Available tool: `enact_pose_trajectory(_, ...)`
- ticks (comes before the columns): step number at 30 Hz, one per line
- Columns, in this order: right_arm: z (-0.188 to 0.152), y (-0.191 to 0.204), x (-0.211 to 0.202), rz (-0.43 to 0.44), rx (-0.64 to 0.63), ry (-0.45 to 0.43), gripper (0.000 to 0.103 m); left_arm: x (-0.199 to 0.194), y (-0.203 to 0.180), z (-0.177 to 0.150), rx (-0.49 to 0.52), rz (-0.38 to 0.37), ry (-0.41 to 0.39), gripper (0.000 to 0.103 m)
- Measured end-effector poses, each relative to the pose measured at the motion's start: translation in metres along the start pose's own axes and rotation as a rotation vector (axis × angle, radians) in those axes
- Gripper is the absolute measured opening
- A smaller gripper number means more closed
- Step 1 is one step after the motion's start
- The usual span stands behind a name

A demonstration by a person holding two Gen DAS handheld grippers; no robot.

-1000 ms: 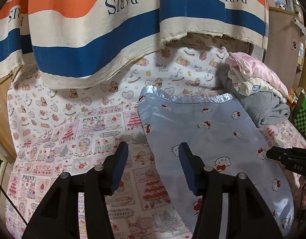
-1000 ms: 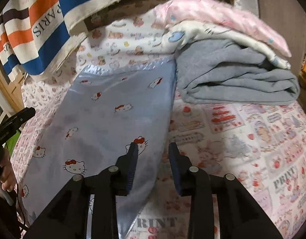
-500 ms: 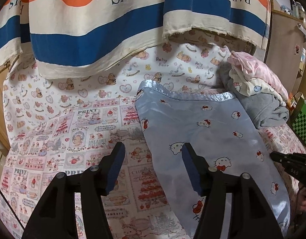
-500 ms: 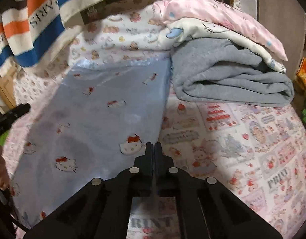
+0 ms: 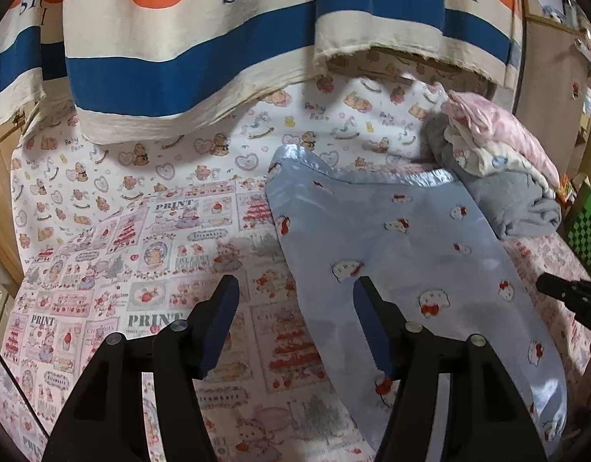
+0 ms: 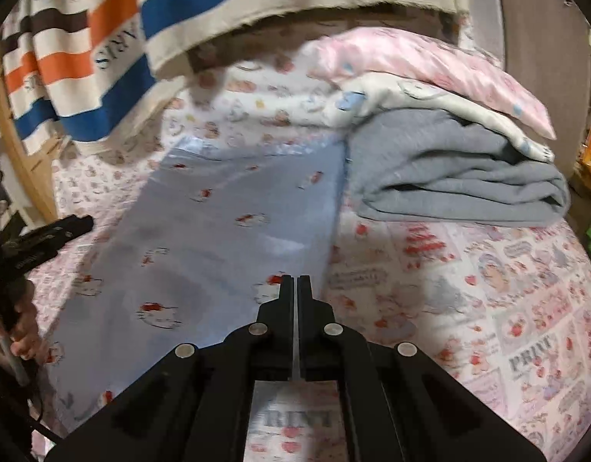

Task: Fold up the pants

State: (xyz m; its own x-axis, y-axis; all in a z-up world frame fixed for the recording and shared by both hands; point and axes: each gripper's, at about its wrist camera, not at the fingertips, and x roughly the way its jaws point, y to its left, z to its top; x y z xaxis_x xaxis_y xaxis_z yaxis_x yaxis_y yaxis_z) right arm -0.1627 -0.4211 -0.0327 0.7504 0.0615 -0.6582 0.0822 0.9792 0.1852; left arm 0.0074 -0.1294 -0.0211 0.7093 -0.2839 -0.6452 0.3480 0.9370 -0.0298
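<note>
Light blue satin pants (image 5: 411, 254) with a cat print lie flat on the patterned bedsheet (image 5: 122, 261), waistband at the far end. My left gripper (image 5: 295, 285) is open and hovers astride the pants' left edge, one finger over the sheet, the other over the fabric. In the right wrist view the pants (image 6: 203, 254) fill the left half. My right gripper (image 6: 297, 281) is shut on their right edge, with a thin strip of blue fabric between its fingers. The left gripper (image 6: 52, 231) and the hand (image 6: 18, 323) holding it show at the left there.
A folded stack of grey, white and pink clothes (image 6: 449, 177) sits against the pants' far right corner. A striped cloth (image 5: 179, 57) printed PARIS hangs over the far end of the bed. A wooden cabinet (image 5: 545, 77) and a green checkered item (image 5: 588, 231) stand to the right.
My right gripper closed from open onto the pants' right edge and has shifted slightly. My left gripper's jaws stand a little wider, still over the left edge.
</note>
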Motion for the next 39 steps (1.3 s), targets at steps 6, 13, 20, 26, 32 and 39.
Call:
enact_pose_trajectory(6,-0.004,0.017,0.018,-0.001,-0.02,0.064,0.0,0.016,-0.01,-0.014,0.01,0.03,0.086,0.061)
enact_pose_trajectory(13,-0.015,0.017,0.033,-0.015,-0.026,0.141,0.0,0.021,-0.02,-0.025,0.028,0.018,0.129,0.061)
enact_pose_trajectory(20,-0.014,0.008,0.03,-0.033,-0.018,0.14,0.003,0.015,-0.018,-0.022,0.016,-0.013,0.113,0.062)
enact_pose_trajectory(26,0.001,0.002,0.034,-0.036,-0.017,0.107,0.004,0.025,0.003,0.011,0.003,-0.025,0.103,0.077)
enact_pose_trajectory(32,0.024,-0.002,0.042,-0.077,-0.011,0.058,0.023,0.068,0.02,0.056,0.007,-0.002,0.095,0.078)
enact_pose_trajectory(39,0.065,-0.008,0.024,-0.16,-0.057,-0.162,0.077,0.067,0.03,0.07,-0.058,0.025,-0.113,0.088)
